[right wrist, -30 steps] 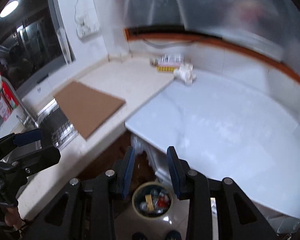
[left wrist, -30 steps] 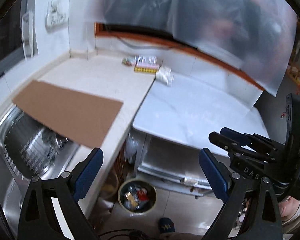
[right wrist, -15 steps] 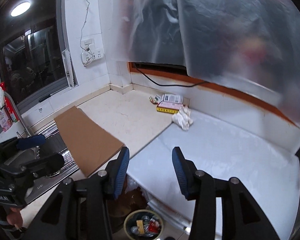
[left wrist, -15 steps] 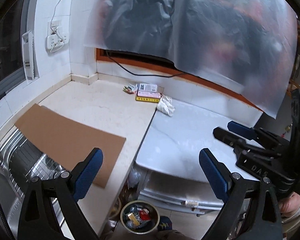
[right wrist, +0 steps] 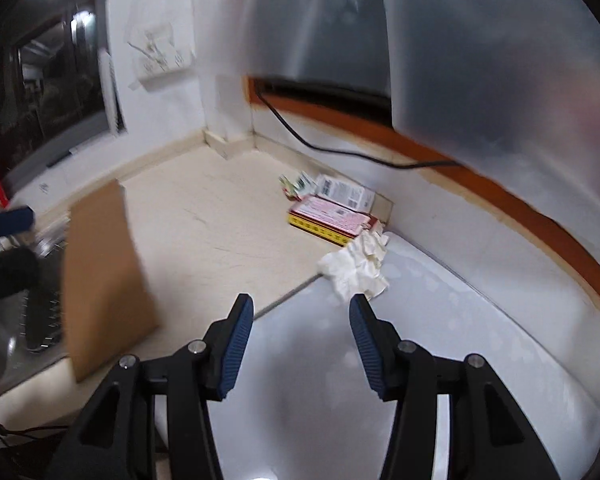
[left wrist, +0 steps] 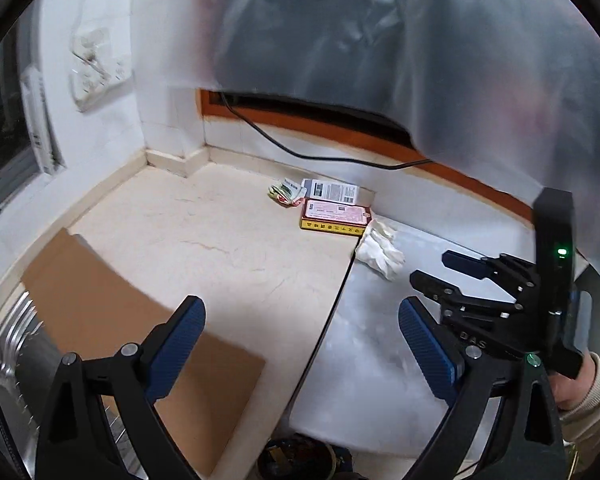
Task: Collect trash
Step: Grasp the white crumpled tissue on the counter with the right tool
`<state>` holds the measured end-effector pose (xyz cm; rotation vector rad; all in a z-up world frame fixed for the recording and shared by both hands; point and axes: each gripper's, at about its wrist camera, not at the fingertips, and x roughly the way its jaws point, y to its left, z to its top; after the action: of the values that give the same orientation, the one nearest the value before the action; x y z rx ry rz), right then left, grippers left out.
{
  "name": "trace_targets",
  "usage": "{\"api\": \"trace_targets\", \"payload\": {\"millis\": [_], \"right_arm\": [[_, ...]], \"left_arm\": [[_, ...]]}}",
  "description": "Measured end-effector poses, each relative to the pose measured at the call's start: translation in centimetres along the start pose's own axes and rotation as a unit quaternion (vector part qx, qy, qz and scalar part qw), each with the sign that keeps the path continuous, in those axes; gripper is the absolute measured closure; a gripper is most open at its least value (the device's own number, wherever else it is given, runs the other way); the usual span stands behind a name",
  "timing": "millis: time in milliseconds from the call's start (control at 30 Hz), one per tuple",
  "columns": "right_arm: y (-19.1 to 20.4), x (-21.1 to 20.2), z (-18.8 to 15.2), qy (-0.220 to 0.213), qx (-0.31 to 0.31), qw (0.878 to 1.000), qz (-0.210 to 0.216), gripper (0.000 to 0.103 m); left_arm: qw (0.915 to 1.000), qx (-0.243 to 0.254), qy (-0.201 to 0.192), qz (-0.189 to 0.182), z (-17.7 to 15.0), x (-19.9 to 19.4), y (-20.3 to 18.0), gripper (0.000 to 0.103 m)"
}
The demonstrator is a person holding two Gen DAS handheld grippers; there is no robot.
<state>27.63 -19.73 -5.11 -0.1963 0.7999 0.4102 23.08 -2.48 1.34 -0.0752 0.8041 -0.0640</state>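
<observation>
White crumpled tissue (right wrist: 356,270) lies ahead on the worktop (right wrist: 220,232). The empty right claw (right wrist: 300,334), its jaws just opened wider, approaches; next it must straddle and pinch. The left claw (left wrist: 300,324) gapes empty.

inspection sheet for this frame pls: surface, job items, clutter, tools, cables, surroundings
Surface: beige counter meets a white worktop at a seam; bare apart from the items below.
Job's things: crumpled white tissue on the seam; red-and-yellow box, white carton and a small wrapper grouped by the back wall.
Clutter: brown cardboard sheet lying partly over the sink.
Grippers: left tool open, empty; right tool open, empty, jaws just opened further, tissue ahead of them.
Cables: black cable along the back wall.
Surroundings: wall socket, translucent plastic sheet, trash bin on the floor.
</observation>
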Motion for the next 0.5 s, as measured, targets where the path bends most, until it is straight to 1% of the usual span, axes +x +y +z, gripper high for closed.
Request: {"api": "trace_targets", "payload": {"millis": [100, 167, 267, 367, 500], "right_arm": [[-1.9, 4.1, 1.0, 0.023, -0.004, 1.000, 0.003, 0.053], [-3.0, 7.2, 1.5, 0.045, -0.006, 0.999, 0.003, 0.053], [-3.4, 10.3, 1.6, 0.067, -0.022, 0.997, 0.007, 0.053], [-3.5, 12.3, 1.6, 0.079, -0.038, 0.996, 0.017, 0.053], [-3.3, 13.3, 1.9, 0.078, -0.050, 0.995, 0.036, 0.053]], "left_arm": [[0.9997, -0.004, 0.024, -0.001, 1.7, 4.2, -0.1, 0.007], [0.9992, -0.001, 0.040, 0.004, 2.7, 6.9, -0.2, 0.007], [0.9982, 0.009, 0.058, 0.008, 3.8, 10.0, -0.4, 0.007], [0.9965, 0.025, 0.079, 0.008, 4.6, 12.6, -0.6, 0.007], [0.9948, 0.040, 0.092, 0.014, 5.6, 15.2, -0.8, 0.007]]}}
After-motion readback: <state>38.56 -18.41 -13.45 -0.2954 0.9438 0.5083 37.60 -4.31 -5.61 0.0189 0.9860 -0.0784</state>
